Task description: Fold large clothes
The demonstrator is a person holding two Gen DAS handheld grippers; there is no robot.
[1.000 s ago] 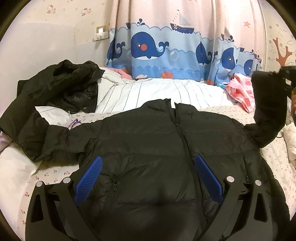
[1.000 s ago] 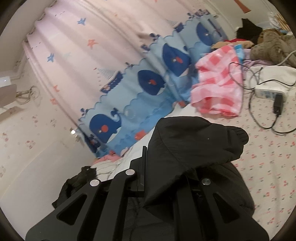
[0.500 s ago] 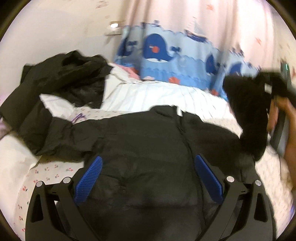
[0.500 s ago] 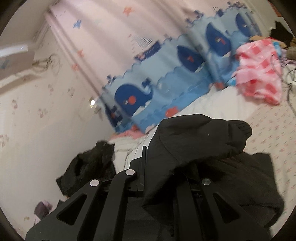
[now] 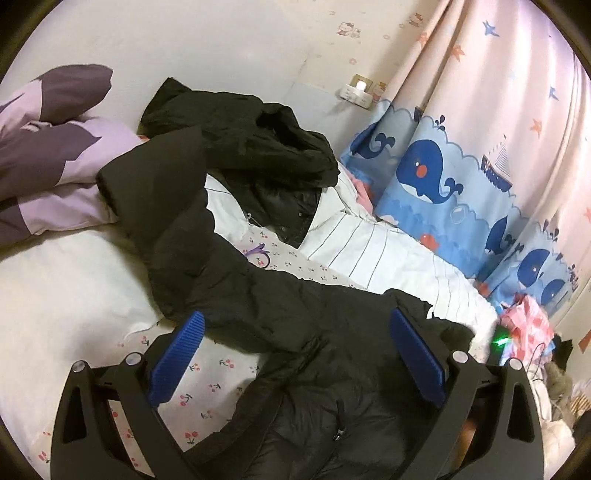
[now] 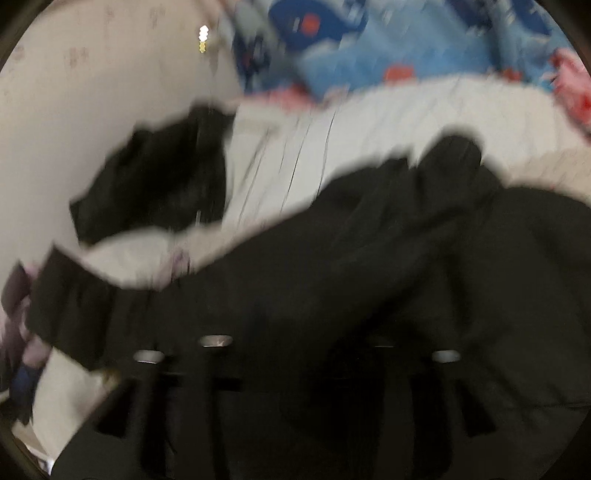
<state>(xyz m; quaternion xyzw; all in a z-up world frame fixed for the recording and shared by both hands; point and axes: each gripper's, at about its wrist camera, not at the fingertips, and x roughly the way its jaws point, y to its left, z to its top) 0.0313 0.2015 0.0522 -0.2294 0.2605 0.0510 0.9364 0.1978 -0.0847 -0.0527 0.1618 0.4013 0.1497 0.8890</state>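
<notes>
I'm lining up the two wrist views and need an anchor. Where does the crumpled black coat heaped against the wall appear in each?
Left wrist: the crumpled black coat lies upper centre, beyond the black puffer jacket's sleeve.
Right wrist: blurred, it sits left of centre, against the pale wall.
Shared landmark: the blue whale-print curtain, right of the coat in the left wrist view, at the top in the right wrist view.

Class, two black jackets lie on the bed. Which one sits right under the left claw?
The spread-out puffer jacket, zip up, lies under the open left claw. The other jacket is crumpled farther back by the wall.
</notes>
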